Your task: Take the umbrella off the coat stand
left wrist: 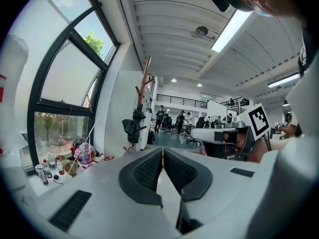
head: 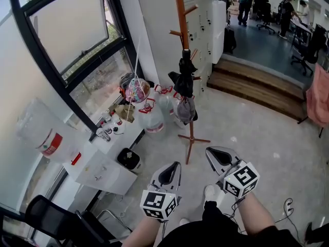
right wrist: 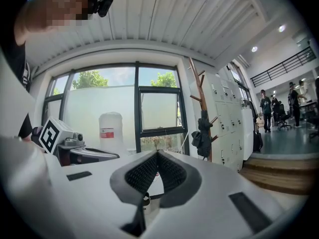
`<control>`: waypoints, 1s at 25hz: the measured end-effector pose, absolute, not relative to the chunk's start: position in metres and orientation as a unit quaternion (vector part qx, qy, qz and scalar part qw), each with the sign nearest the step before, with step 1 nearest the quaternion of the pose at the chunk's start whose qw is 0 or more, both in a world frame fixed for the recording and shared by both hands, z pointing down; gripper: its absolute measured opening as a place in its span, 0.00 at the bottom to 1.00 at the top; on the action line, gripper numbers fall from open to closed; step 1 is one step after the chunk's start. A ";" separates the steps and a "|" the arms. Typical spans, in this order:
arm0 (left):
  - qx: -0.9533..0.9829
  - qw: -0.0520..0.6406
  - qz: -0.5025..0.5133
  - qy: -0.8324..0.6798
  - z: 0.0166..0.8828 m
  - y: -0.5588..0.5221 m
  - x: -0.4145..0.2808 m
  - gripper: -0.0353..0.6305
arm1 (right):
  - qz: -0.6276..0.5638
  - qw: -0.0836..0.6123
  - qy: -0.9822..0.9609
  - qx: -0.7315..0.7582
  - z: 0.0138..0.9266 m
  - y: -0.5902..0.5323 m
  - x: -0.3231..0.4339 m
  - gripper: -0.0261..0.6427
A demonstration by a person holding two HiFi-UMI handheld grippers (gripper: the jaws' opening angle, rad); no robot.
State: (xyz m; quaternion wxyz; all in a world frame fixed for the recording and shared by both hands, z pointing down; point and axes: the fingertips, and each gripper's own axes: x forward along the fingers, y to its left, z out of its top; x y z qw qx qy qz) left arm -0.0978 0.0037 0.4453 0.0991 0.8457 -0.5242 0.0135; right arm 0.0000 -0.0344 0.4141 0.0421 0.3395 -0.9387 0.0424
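Note:
A folded black umbrella hangs from a peg of the wooden coat stand, and a grey bag hangs just below it. Both grippers are held low, side by side, pointing at the stand from short of its base, clear of it. My left gripper is shut and empty, and so is my right gripper. In the left gripper view the umbrella hangs left of the shut jaw tips. The right gripper view has the umbrella right of the shut tips.
Large water bottles stand on the floor left of the stand. A white counter with small bottles runs under the window, and a black bin sits beside it. White lockers and wooden steps lie behind and to the right.

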 end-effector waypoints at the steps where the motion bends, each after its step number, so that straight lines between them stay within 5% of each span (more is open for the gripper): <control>1: 0.845 0.099 0.013 -0.525 0.445 -0.002 -0.096 0.09 | 0.042 0.042 -0.939 0.338 0.413 -0.041 0.001 0.12; 25: 0.827 0.093 0.021 -0.554 0.441 -0.144 -0.075 0.09 | 0.047 0.036 -0.947 0.315 0.416 -0.190 0.025 0.12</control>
